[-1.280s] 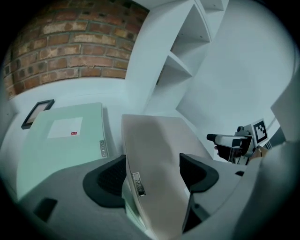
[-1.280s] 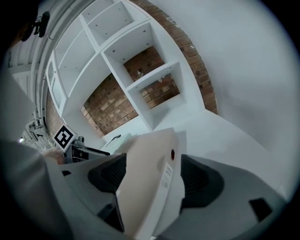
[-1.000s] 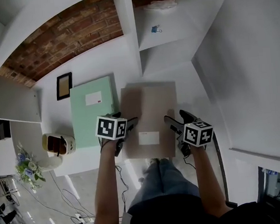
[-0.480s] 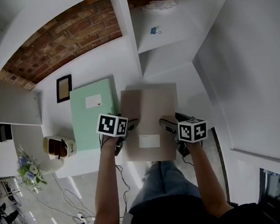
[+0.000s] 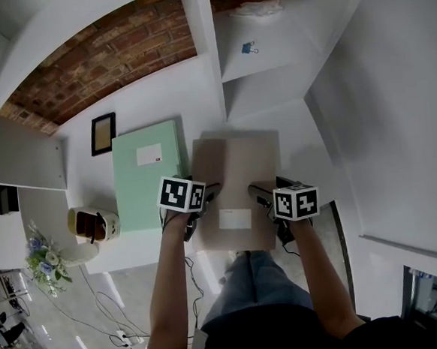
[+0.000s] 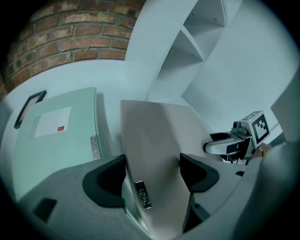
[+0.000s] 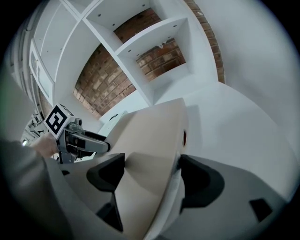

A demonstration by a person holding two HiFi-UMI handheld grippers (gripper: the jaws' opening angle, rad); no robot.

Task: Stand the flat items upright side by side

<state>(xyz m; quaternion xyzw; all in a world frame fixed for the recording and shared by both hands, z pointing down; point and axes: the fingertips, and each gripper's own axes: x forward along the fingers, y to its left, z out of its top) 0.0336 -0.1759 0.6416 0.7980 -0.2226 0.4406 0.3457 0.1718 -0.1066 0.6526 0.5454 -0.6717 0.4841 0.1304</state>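
A tan box folder (image 5: 237, 168) lies flat on the white desk (image 5: 145, 100), its near end past the desk's front edge. A mint green folder (image 5: 148, 183) lies flat just left of it. My left gripper (image 5: 199, 209) is at the tan folder's near left edge. In the left gripper view its jaws (image 6: 152, 176) are shut across the thickness of the tan folder (image 6: 154, 136), spine tag between the pads. My right gripper (image 5: 270, 211) holds the near right edge. In the right gripper view its jaws (image 7: 152, 173) are shut across the tan folder (image 7: 150, 131).
White shelf cubbies rise behind the folders, split by an upright divider (image 5: 210, 73); a blue binder clip (image 5: 248, 48) lies in one. A framed picture (image 5: 101, 134) lies at the back left. A cream pot (image 5: 93, 223) and flowers (image 5: 45, 263) sit left.
My right gripper has slid left onto the tan folder's right edge, which now sits between its jaws. The left gripper and both folders have barely moved.
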